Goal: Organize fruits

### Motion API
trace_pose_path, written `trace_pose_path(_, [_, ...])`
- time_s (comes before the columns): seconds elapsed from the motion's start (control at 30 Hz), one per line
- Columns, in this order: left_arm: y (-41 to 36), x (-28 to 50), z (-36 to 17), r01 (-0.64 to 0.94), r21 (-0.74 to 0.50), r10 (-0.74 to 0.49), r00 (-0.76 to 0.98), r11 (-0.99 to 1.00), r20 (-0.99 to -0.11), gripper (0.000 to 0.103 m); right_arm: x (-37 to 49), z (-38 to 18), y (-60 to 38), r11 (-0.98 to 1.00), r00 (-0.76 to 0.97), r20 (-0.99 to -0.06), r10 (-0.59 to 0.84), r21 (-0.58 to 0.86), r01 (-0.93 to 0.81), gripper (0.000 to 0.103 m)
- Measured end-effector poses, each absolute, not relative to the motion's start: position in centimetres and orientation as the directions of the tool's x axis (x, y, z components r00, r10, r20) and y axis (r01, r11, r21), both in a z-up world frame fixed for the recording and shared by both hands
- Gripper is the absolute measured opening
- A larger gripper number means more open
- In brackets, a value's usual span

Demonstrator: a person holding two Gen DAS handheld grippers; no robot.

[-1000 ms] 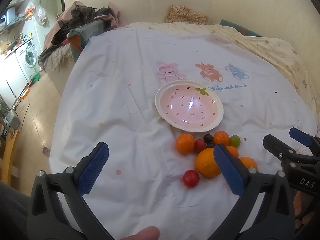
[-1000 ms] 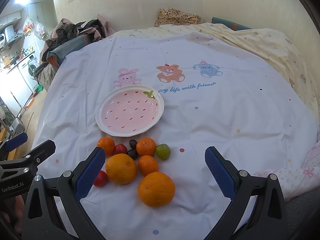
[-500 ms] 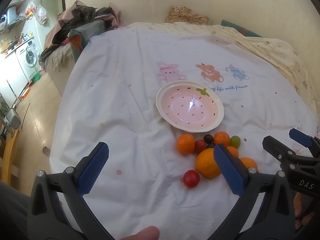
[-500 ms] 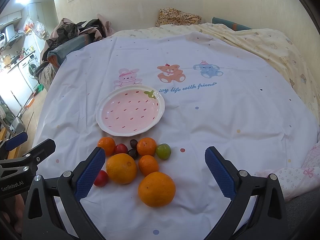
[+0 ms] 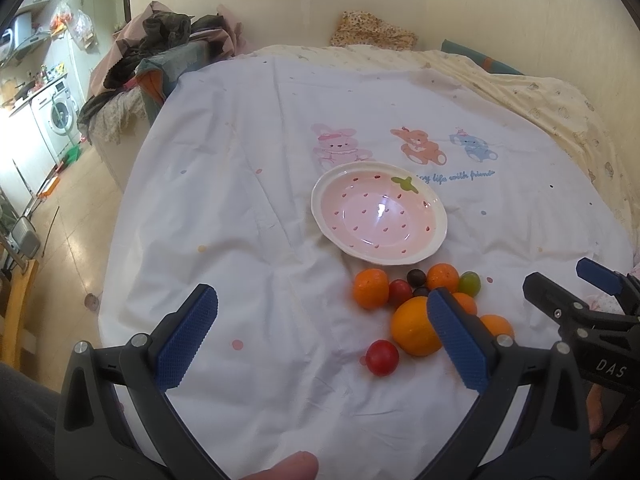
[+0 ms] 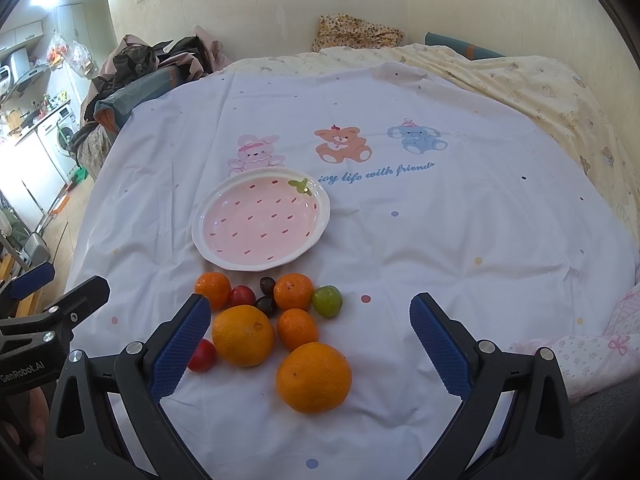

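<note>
A pink strawberry-patterned plate (image 5: pixel 320 216) (image 6: pixel 208 248) lies empty on the white bedsheet. Just in front of it sits a cluster of fruit: two large oranges (image 6: pixel 243 335) (image 6: pixel 314 377), several small mandarins (image 6: pixel 295 291), red cherry tomatoes (image 5: pixel 382 357) (image 6: pixel 202 356), dark grapes (image 6: pixel 267 284) and a green fruit (image 6: pixel 327 301). My left gripper (image 5: pixel 322 336) is open, hovering above the sheet left of the fruit. My right gripper (image 6: pixel 310 344) is open too, above the near oranges, holding nothing.
A white sheet (image 6: pixel 440 240) with cartoon animals covers the bed; a yellow blanket (image 6: pixel 540 92) lies at the right. A pile of clothes (image 5: pixel 160 52) sits at the far left corner. The bed's left edge drops to the floor, with a washing machine (image 5: pixel 56 116) beyond.
Both views have drifted very slightly; the plate and fruit sit marginally lower in frame. Both grippers stay open and no fruit has moved.
</note>
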State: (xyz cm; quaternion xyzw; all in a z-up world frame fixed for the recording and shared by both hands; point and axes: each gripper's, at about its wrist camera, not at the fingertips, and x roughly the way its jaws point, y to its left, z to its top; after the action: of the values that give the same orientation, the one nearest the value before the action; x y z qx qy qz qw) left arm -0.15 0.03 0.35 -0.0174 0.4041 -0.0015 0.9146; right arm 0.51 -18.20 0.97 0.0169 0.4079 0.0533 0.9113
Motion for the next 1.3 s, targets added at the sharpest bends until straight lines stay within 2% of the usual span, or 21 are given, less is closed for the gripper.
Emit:
trace_pose_path(0.67, [0.0,-0.1,0.2,-0.017,-0.029,-0.01,0.668,0.999,-0.744,0.103,0.7,0.4,-18.1,0.994,0.647,-0.755,0.111,0.074,-0.084,0.102])
trace_pose_path(0.73, [0.1,0.1,0.0,-0.026,-0.017,0.004,0.657,1.0,-0.754,0.103,1.1,0.7,-18.9,0.989,0.621,-0.77,0.149,0.122,-0.086,0.102])
trace_pose_path(0.8, [0.6,0.5,-0.5,-0.047,-0.016,0.017,0.631,0.999,-0.776,0.103,1.6,1.0,-20.5,0.985,0.602,-0.782,0.164,0.167,-0.051,0.102])
trace_pose_path(0.9, [1.3,0.9,-1.1,-0.077,-0.022,0.028,0.596,0.997,-0.802,0.103,2.1,1.2,-23.0,0.989,0.6,-0.794,0.095,0.141,0.031,0.102])
trace_pose_path(1.0, [1.5,1.1,-1.4,-0.093,-0.013,0.043,0.576,0.996,-0.816,0.103,3.3,0.4,-24.2,0.989,0.517,-0.849,0.109,0.146,0.03,0.1])
trace_pose_path(1.13, [1.7,1.3,-1.6,-0.1,-0.002,0.054,0.557,0.995,-0.828,0.103,4.0,-3.2,-22.0,0.977,0.32,-0.925,0.205,0.177,-0.114,0.1])
trace_pose_path(1.3, [2.1,1.7,-2.0,-0.106,0.007,0.062,0.526,0.994,-0.848,0.103,3.4,-7.7,-16.9,0.947,0.124,-0.984,0.13,0.086,-0.311,0.095])
